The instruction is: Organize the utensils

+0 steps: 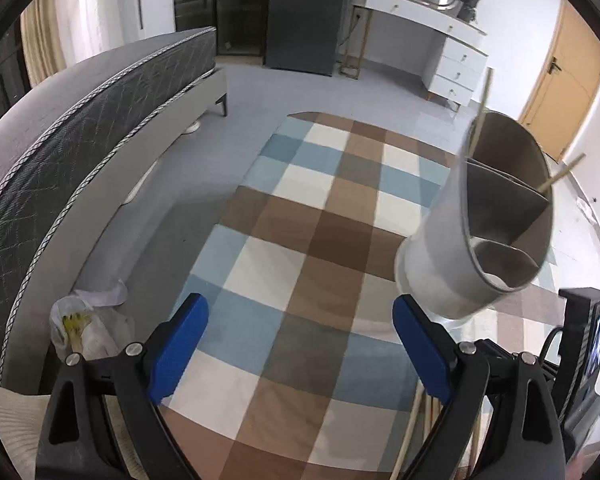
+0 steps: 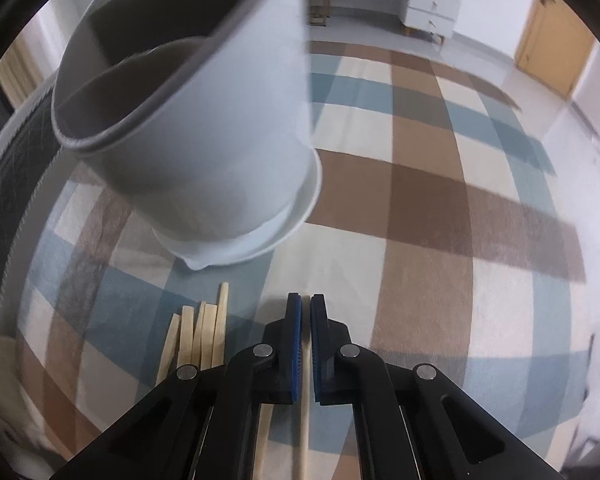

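Wooden chopstick (image 2: 306, 360) sits pinched between the closed right gripper (image 2: 306, 308), near the white holder (image 2: 204, 148) on the checked rug (image 2: 440, 200); the left gripper (image 1: 300, 320) gapes wide, empty.

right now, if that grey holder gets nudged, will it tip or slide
The holder is tall on a narrower base, so it could probably tip. Two chopsticks lean out of its top, likely adding little weight. The rug under it looks soft, so sliding seems less likely.
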### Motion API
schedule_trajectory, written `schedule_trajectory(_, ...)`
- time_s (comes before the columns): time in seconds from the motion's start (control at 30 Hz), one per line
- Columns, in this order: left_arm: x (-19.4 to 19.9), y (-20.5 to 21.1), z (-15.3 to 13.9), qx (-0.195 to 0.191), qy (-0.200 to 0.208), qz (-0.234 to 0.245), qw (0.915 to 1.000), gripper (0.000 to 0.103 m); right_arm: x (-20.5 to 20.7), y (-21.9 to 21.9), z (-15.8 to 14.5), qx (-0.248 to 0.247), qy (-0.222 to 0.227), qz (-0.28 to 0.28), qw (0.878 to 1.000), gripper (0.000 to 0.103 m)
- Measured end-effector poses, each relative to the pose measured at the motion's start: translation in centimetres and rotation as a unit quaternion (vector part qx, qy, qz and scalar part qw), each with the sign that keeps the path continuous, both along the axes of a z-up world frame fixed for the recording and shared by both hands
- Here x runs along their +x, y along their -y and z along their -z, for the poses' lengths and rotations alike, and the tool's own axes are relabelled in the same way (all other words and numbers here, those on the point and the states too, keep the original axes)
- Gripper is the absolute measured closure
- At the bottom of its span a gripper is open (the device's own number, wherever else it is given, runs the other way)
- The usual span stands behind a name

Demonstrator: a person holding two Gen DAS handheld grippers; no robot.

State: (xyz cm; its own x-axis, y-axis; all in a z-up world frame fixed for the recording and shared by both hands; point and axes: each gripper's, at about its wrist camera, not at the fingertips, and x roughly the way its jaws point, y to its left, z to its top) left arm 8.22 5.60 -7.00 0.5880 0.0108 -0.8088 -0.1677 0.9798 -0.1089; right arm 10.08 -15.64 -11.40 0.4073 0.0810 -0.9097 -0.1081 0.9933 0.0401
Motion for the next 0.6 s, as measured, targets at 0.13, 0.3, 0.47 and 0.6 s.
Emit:
schedule_trajectory(0.13,-0.1,0.8,-0.2,-0.006,0.004,0.025,0.9997,0.012,-0.4,2.2,-1.1,0.050,0.009,0.036,0.998,0.099)
schedule_trajectory(0.3,-0.4,1.5,0.0,-0.026,0.005,0.057,0.9980,0.012,-1.7,5.3,-3.4,0.133,0.036,0.081,0.987,0.099)
schedule_trajectory(0.47,-0.7,2.9,1.4,-0.031,-0.036,0.079,0.9957,0.012,-3.6,7.1,-5.0,0.189,0.053,0.103,0.975,0.099)
schedule_trajectory(0.6,-0.7,4.1,2.8,-0.041,-0.071,0.097,0.9919,0.012,-4.6,8.3,-5.2,0.219,0.051,0.106,0.969,0.099)
